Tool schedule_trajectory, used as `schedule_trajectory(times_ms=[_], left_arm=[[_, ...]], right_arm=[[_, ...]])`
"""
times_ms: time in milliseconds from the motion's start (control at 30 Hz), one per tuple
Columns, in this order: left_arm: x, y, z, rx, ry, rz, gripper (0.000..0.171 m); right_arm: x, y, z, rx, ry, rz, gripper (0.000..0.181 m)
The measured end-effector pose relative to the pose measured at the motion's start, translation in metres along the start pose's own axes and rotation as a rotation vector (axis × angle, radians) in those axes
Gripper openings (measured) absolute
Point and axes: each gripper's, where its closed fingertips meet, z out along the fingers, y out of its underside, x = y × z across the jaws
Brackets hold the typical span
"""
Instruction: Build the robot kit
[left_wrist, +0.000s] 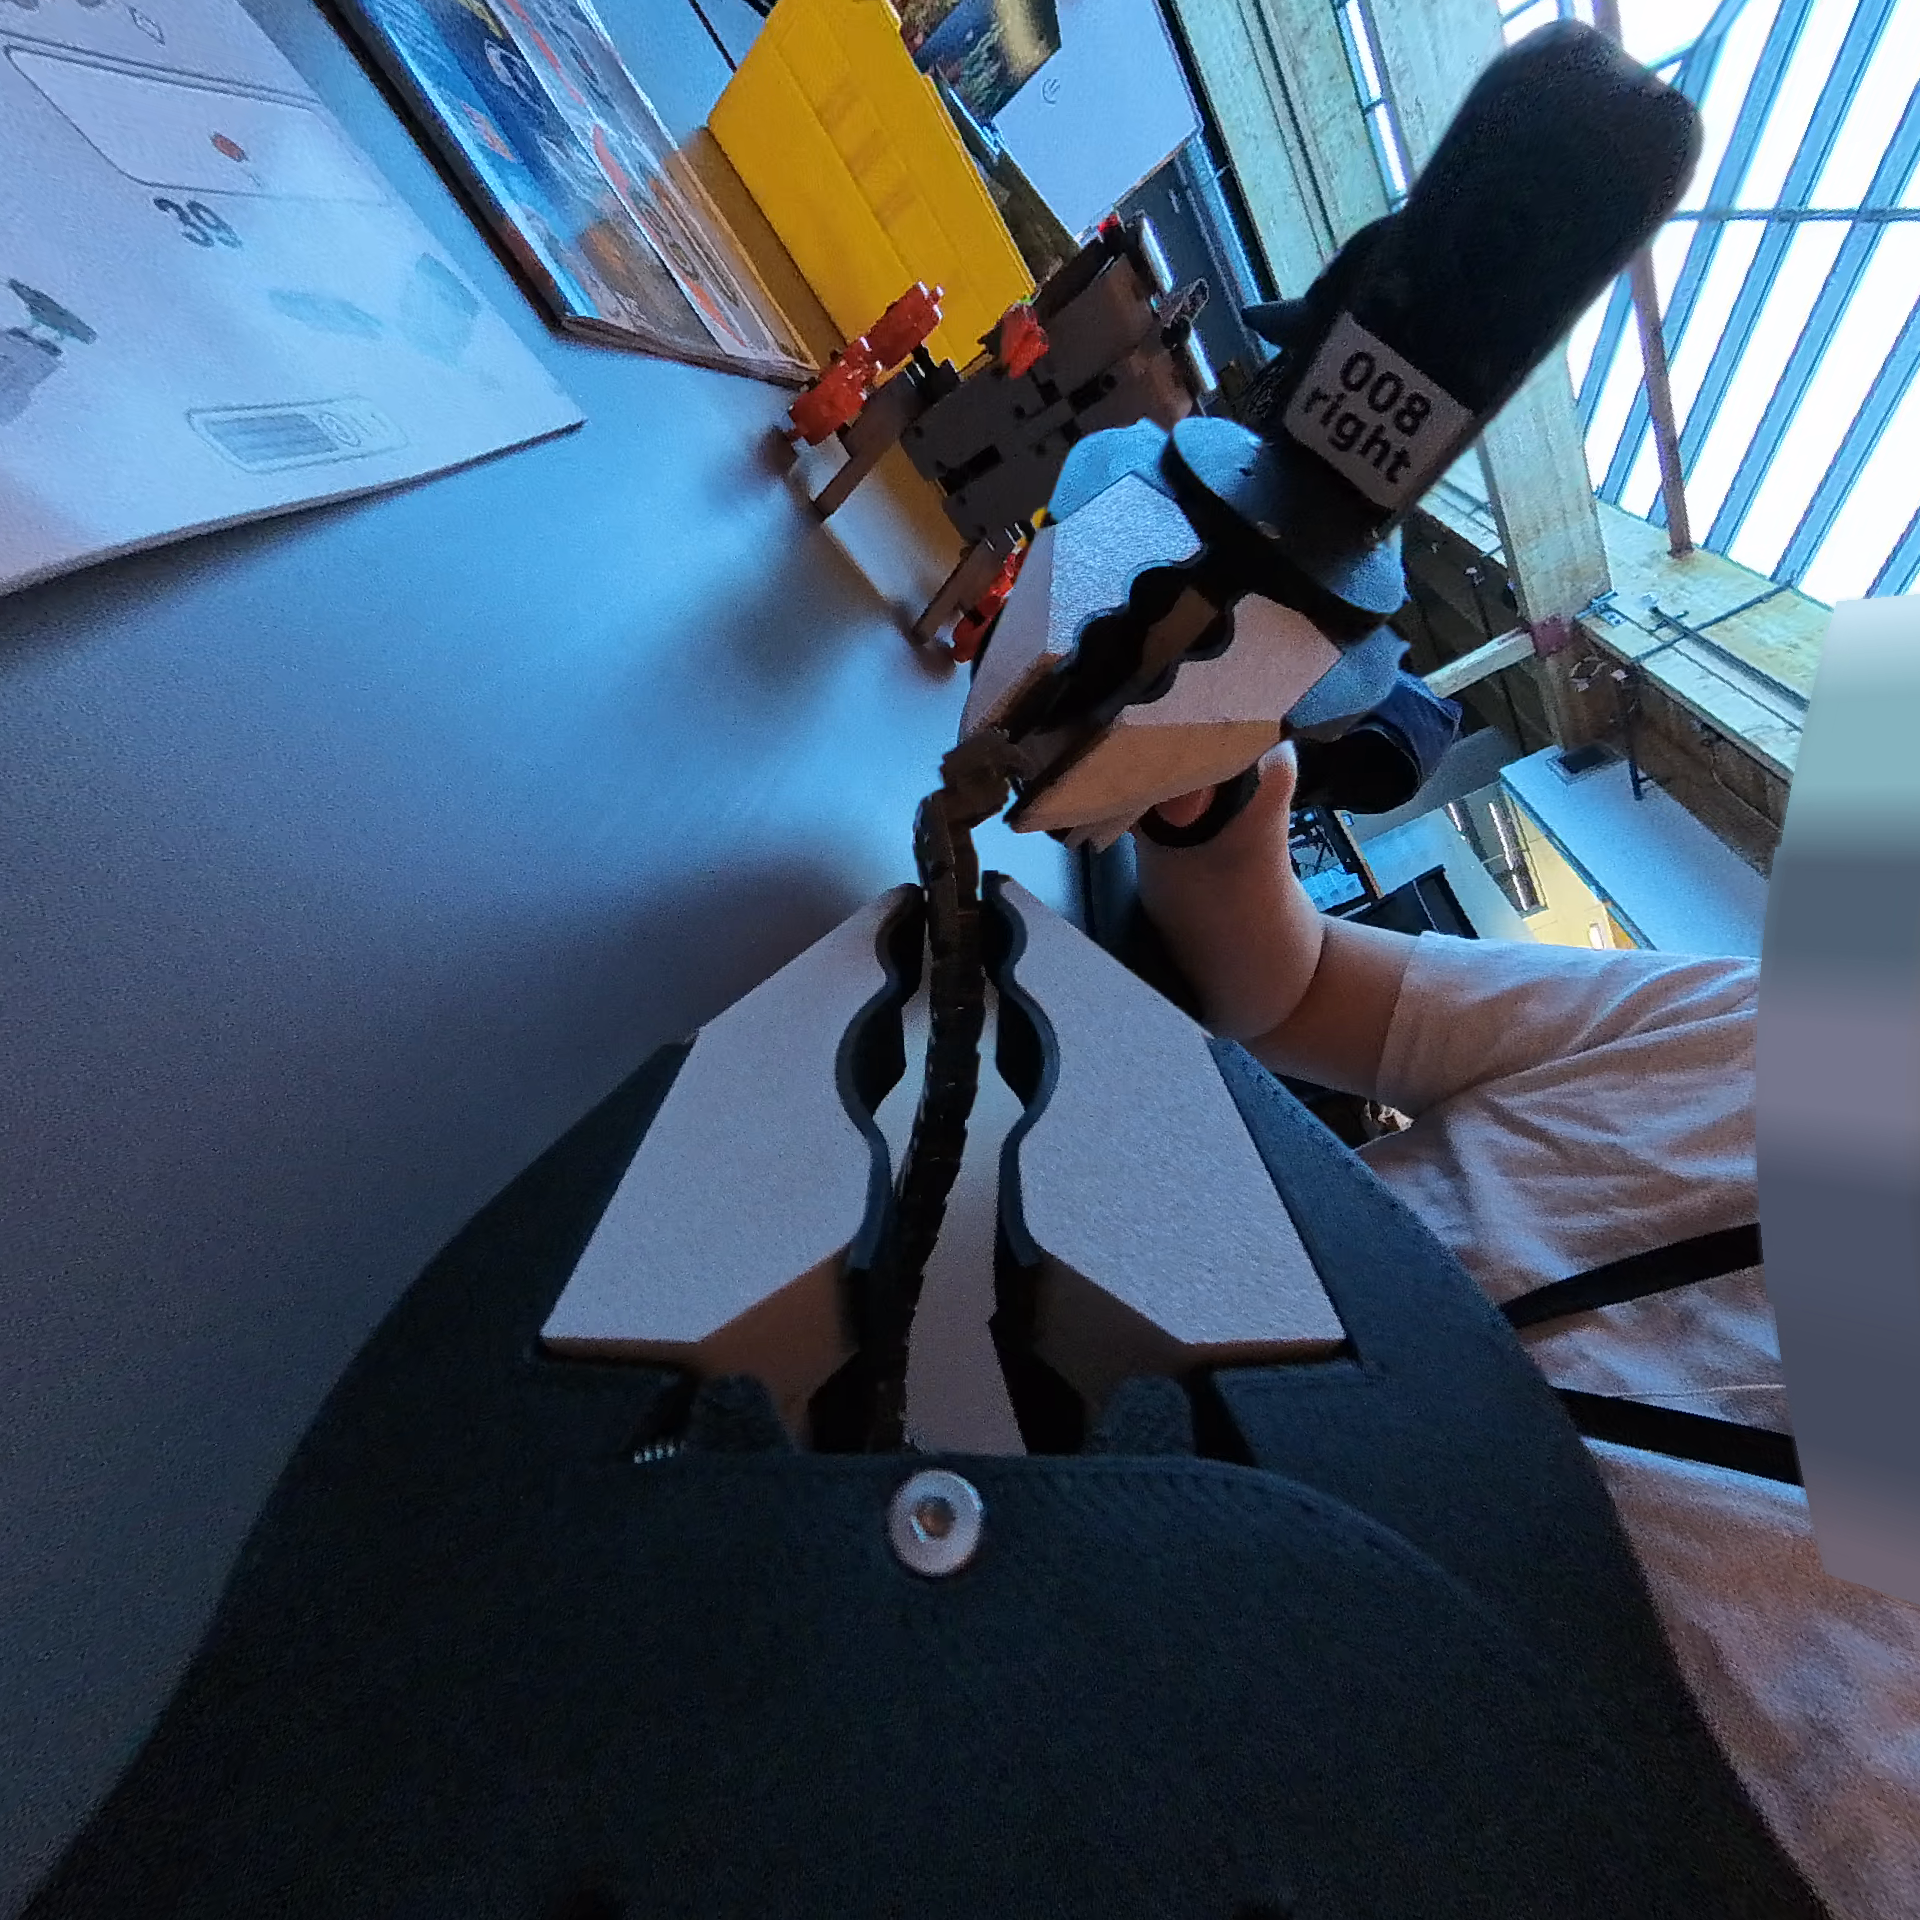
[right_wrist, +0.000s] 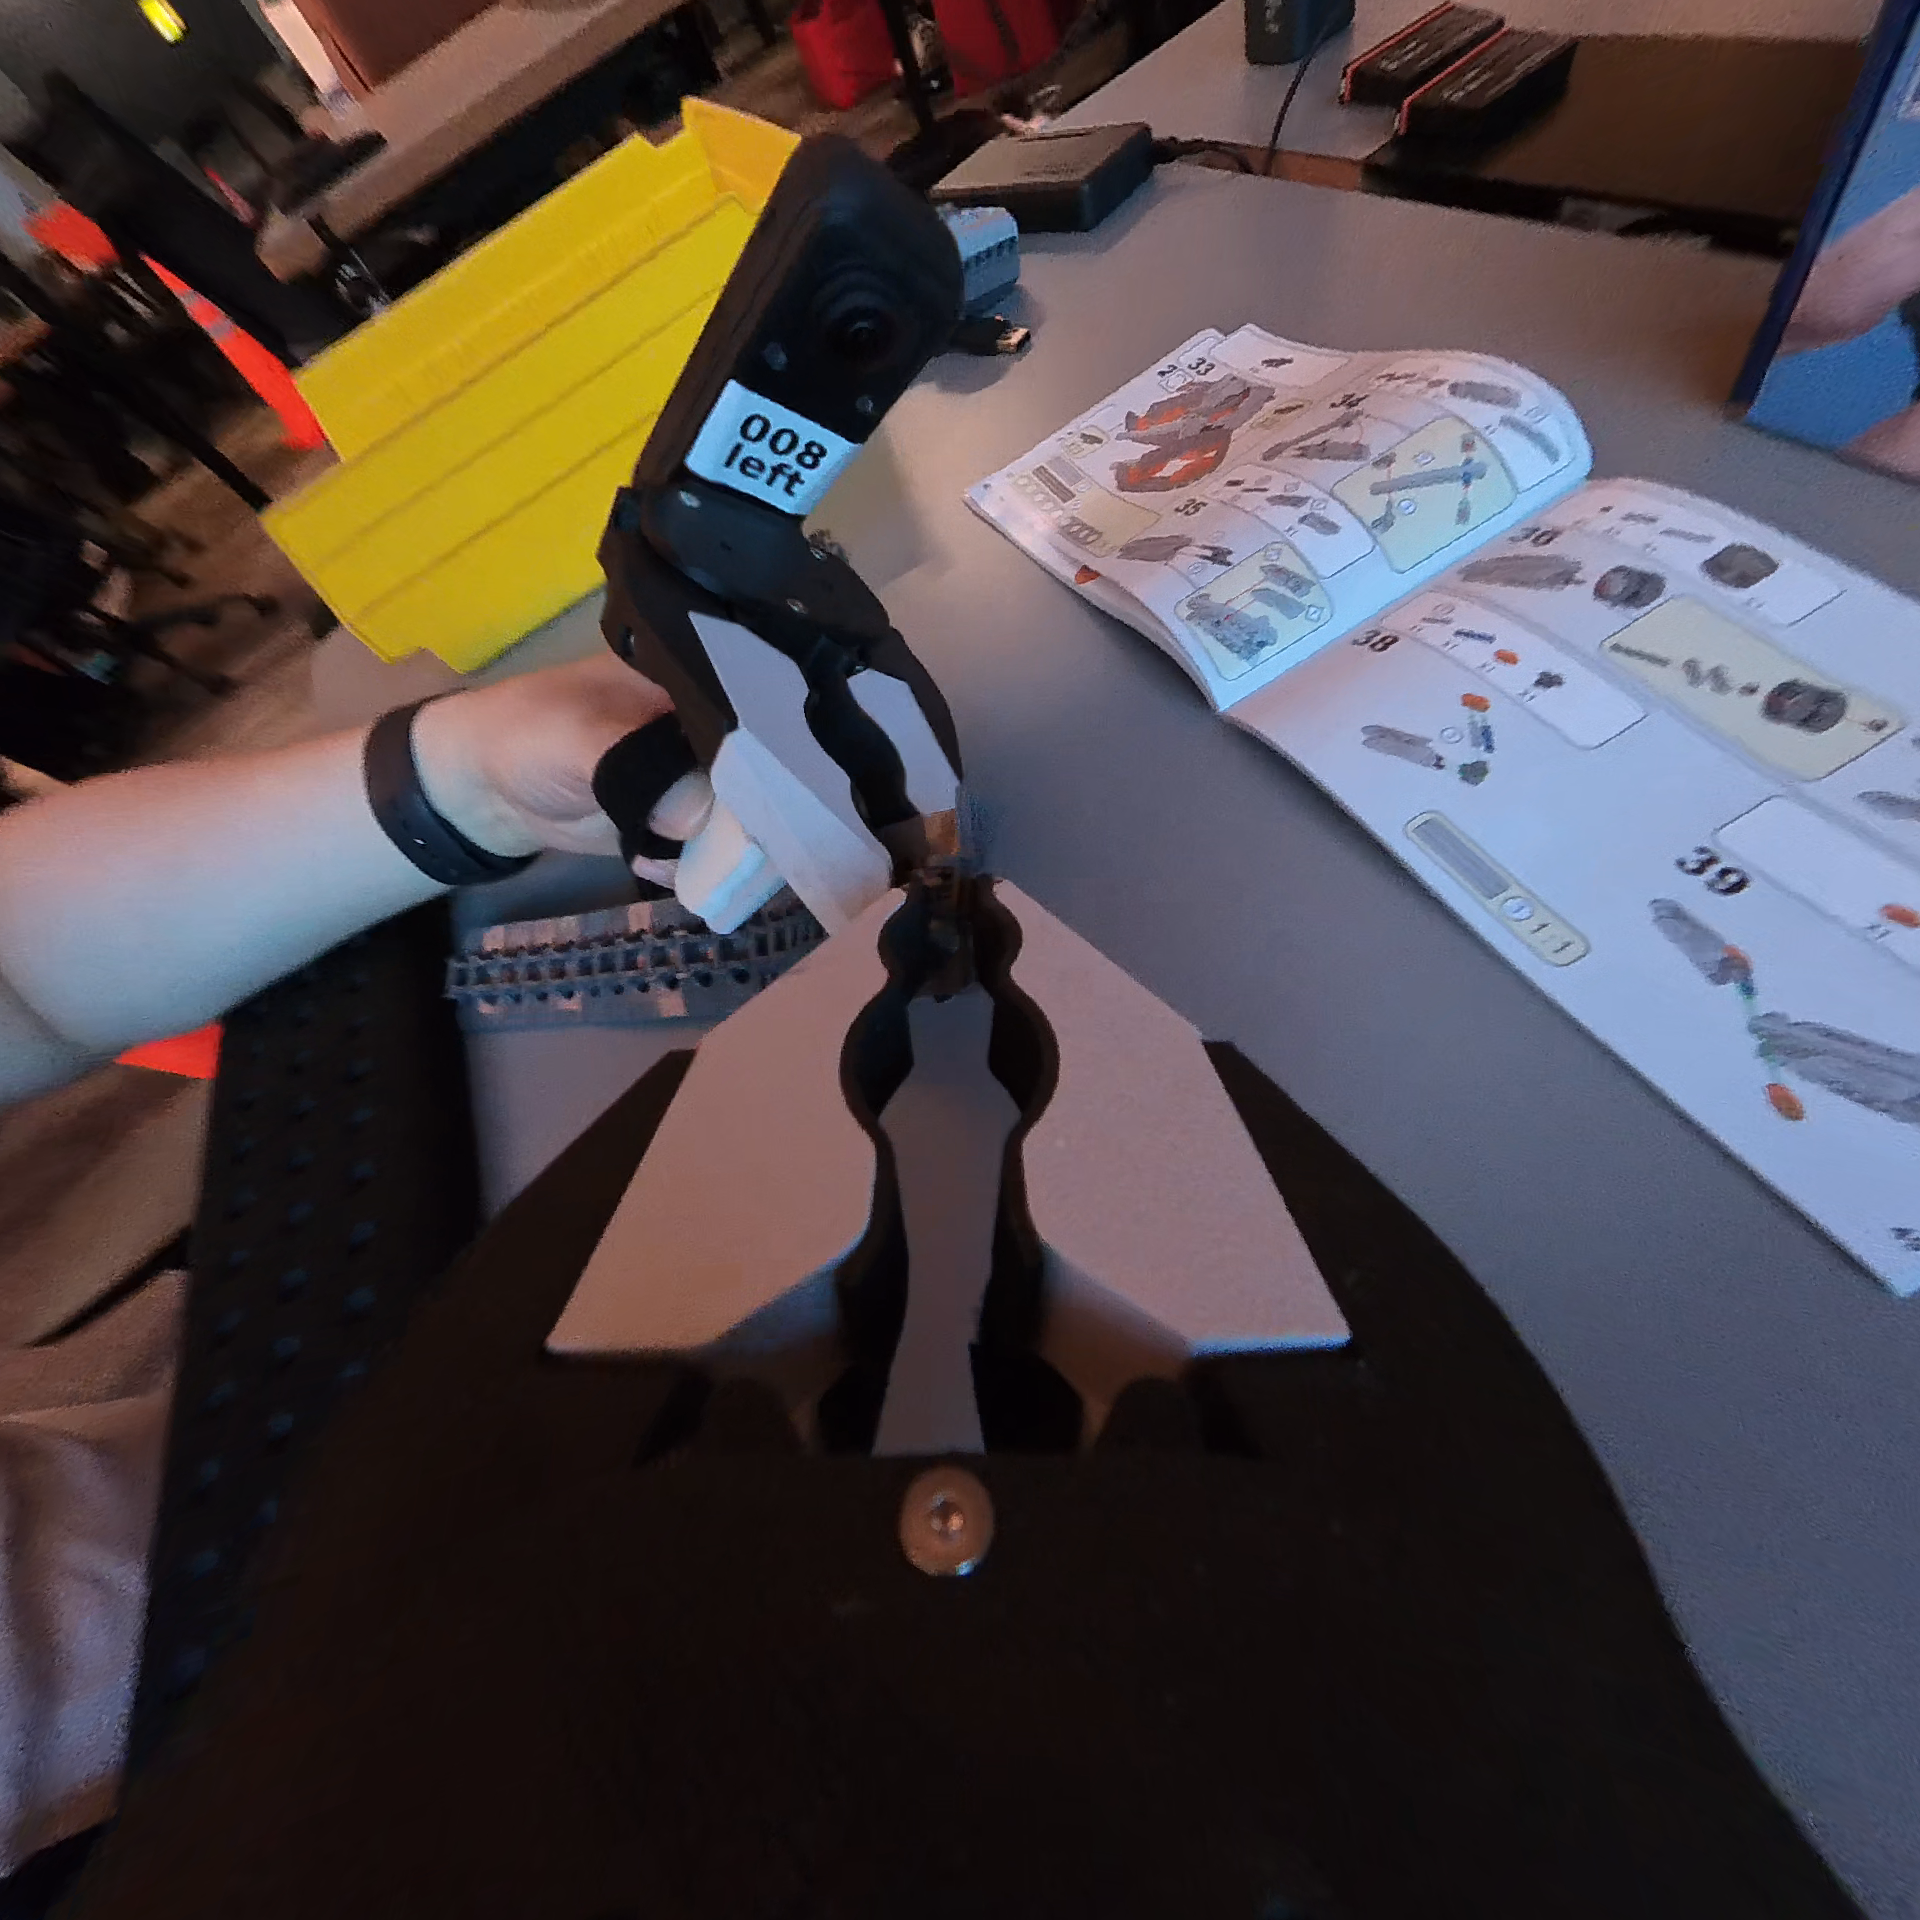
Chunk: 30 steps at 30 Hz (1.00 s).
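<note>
My left gripper (left_wrist: 951, 894) is shut on a black linked chain of small brick pieces (left_wrist: 940, 1039) that runs lengthwise between its fingers and sticks out past the tips. The chain bends at its far end, where the right gripper (left_wrist: 987, 774) grips it, held by a hand (left_wrist: 1226, 894). In the right wrist view my right gripper (right_wrist: 951, 909) is shut on the dark chain end (right_wrist: 945, 935), tip to tip with the left gripper (right_wrist: 925, 842). Both are held above the grey table (right_wrist: 1247, 1039).
An open instruction booklet (right_wrist: 1507, 675) lies on the table, also in the left wrist view (left_wrist: 208, 312). A yellow bin (right_wrist: 499, 447), a dark brick model with red parts (left_wrist: 987, 416) and a printed box (left_wrist: 582, 177) stand behind. A grey tread strip (right_wrist: 623, 961) lies near a black studded strip (right_wrist: 301, 1247). Left and right tips are no more than a few centimetres apart.
</note>
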Motion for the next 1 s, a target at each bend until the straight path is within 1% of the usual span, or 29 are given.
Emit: schedule_trajectory(times_ms=[133,300,467,567,700,767,800,867,1000], left_arm=[[-0.005,0.001,0.001,-0.007,-0.039,0.002,0.008],[-0.006,-0.001,0.0,0.009,-0.046,0.005,0.008],[-0.007,-0.001,0.0,0.017,-0.057,0.019,0.009],[-0.007,-0.002,-0.001,0.023,-0.052,0.014,0.009],[-0.006,-0.003,-0.002,0.028,-0.034,-0.009,0.012],[-0.008,-0.006,-0.004,0.046,-0.037,-0.025,0.018],[-0.008,-0.007,-0.004,0.051,-0.036,-0.027,0.017],[-0.009,-0.006,-0.004,0.042,-0.051,-0.01,0.01],[-0.011,-0.005,-0.003,0.038,-0.079,0.014,0.008]], right_arm=[[0.003,0.004,0.002,-0.008,-0.044,0.073,0.007],[0.003,0.002,0.003,0.007,-0.066,0.113,0.006],[0.004,0.002,0.003,0.024,-0.114,0.193,0.006],[0.004,0.001,0.003,0.029,-0.122,0.205,0.006],[0.003,0.001,0.002,0.033,-0.137,0.223,0.006],[0.003,0.001,0.002,0.031,-0.142,0.228,0.007],[0.003,0.001,0.002,0.03,-0.141,0.226,0.007],[0.005,0.003,0.004,0.019,-0.128,0.218,0.007],[0.006,0.004,0.005,0.016,-0.125,0.224,0.007]])
